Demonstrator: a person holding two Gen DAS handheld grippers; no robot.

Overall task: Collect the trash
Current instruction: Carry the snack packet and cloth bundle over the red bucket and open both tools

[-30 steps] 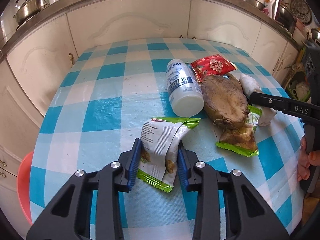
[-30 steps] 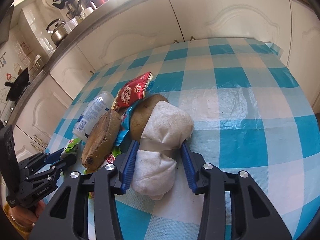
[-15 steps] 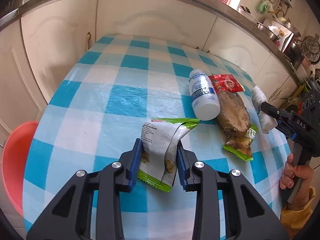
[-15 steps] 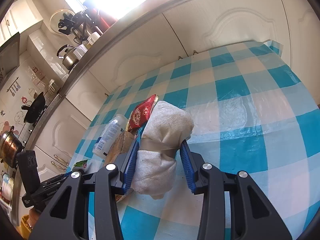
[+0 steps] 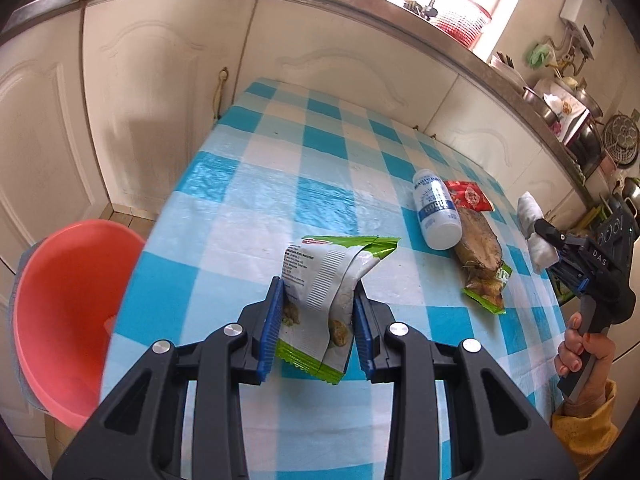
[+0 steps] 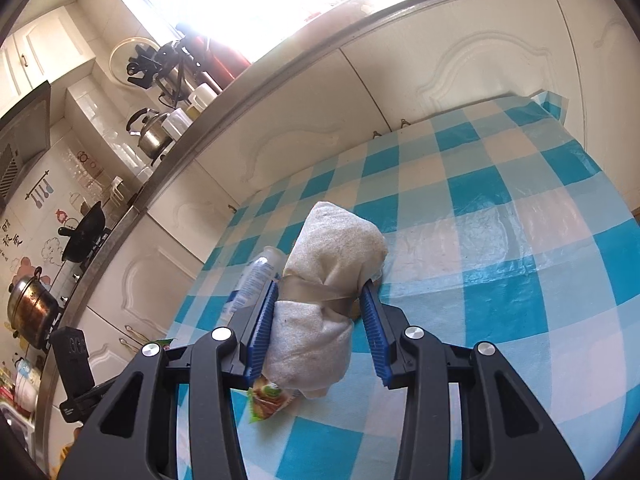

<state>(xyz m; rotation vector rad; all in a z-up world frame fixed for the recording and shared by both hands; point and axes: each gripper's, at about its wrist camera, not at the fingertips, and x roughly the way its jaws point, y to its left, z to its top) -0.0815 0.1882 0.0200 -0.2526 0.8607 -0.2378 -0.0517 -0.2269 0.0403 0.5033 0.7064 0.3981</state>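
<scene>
left tongs: my left gripper (image 5: pixel 315 316) is clenched on the green-and-white snack wrapper (image 5: pixel 328 280); pads press both edges and the wrapper is held clear above the cloth.
right tongs: my right gripper (image 6: pixel 320 328) is clamped on the taped white cloth bundle (image 6: pixel 320 300), gripped across its taped waist and raised off the table.
near field: a green snack packet (image 6: pixel 266 396) peeks out under the bundle in the right wrist view.
mid field: table with blue checked cloth (image 5: pixel 260 200) carries the white bottle (image 5: pixel 436 216) on its side, a brown root-like lump (image 5: pixel 480 248) lying on that green packet, and a red sachet (image 5: pixel 468 196) just beside the bottle.
left edge: orange basin (image 5: pixel 60 320) sits below the table rim, near my left tongs; i judge it the likely trash receptacle, but cannot confirm.
basin contents: none that i can make out.
far field: white cabinet doors (image 5: pixel 160 100) and steel counter beyond.
progress: early, by my reading. two items are in hand, none visibly deposited.
remaining: drop both held items, then fetch the bottle, sachet, lump and packet.
</scene>
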